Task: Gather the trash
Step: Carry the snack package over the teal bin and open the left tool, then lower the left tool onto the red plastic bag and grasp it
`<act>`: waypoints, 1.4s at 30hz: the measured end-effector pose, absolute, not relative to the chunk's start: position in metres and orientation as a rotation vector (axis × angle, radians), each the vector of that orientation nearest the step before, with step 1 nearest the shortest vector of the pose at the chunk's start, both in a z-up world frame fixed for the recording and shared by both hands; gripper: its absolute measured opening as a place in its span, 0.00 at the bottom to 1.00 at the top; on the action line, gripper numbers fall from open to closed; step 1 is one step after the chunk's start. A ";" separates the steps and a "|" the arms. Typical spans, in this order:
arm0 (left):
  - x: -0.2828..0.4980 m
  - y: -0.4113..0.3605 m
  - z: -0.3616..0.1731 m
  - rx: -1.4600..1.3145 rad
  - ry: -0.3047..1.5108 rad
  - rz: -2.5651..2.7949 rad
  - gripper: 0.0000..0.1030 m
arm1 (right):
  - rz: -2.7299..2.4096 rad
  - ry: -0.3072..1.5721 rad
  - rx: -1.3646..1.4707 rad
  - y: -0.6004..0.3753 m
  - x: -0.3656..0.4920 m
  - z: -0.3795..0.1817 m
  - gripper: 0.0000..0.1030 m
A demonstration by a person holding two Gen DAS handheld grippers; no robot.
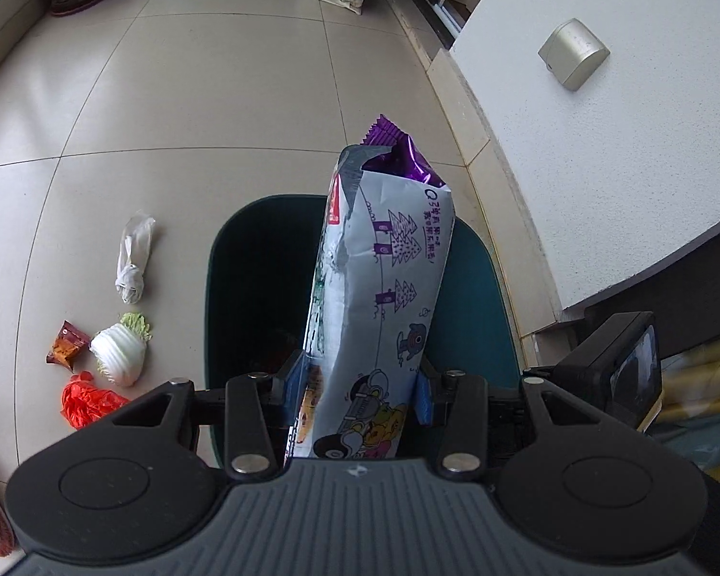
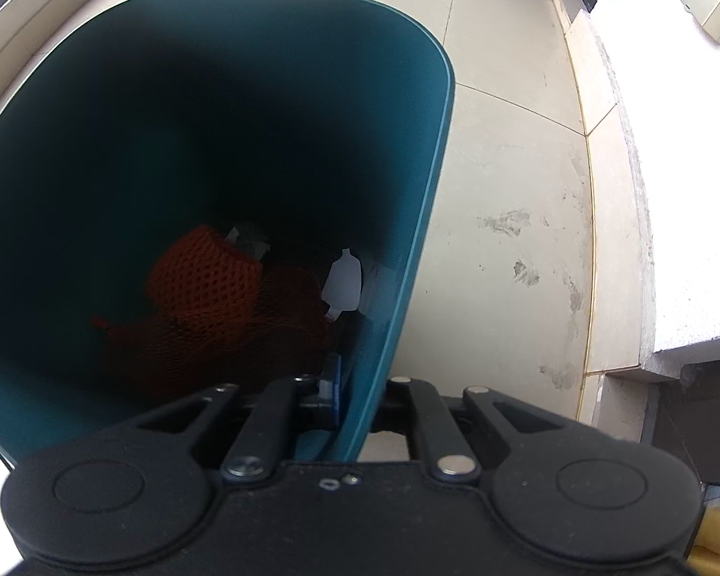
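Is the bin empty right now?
No, the right wrist view shows an orange mesh net and a white scrap at the bottom of the bin.

Upright white cartoon-printed snack bag, purple inside, over open teal bin.

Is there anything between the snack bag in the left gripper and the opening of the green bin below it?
Nothing visible blocks it. The snack bag, clamped in the left gripper, hangs directly over the open bin. The right gripper pinches the bin's wall at the side, clear of the opening. Inside lies only orange netting.
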State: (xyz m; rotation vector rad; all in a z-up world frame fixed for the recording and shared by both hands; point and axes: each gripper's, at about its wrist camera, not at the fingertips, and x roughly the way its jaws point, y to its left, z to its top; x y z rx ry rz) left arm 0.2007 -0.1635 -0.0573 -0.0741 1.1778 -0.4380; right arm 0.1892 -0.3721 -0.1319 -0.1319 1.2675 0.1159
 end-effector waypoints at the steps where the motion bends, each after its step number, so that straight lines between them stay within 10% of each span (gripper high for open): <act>1: 0.202 -0.170 -0.066 -0.069 1.198 -0.437 0.41 | 0.118 1.266 -0.131 -0.372 0.189 -0.131 0.07; 23: 0.225 -0.226 -0.152 0.080 1.314 -0.381 0.50 | 0.148 1.262 -0.043 -0.399 0.192 -0.120 0.09; 25: 0.224 -0.223 -0.151 0.056 1.309 -0.390 0.65 | 0.150 1.262 -0.042 -0.401 0.193 -0.118 0.09; 42: 0.180 -0.187 -0.084 -0.018 1.163 -0.466 0.72 | 0.142 1.264 -0.047 -0.407 0.196 -0.118 0.09</act>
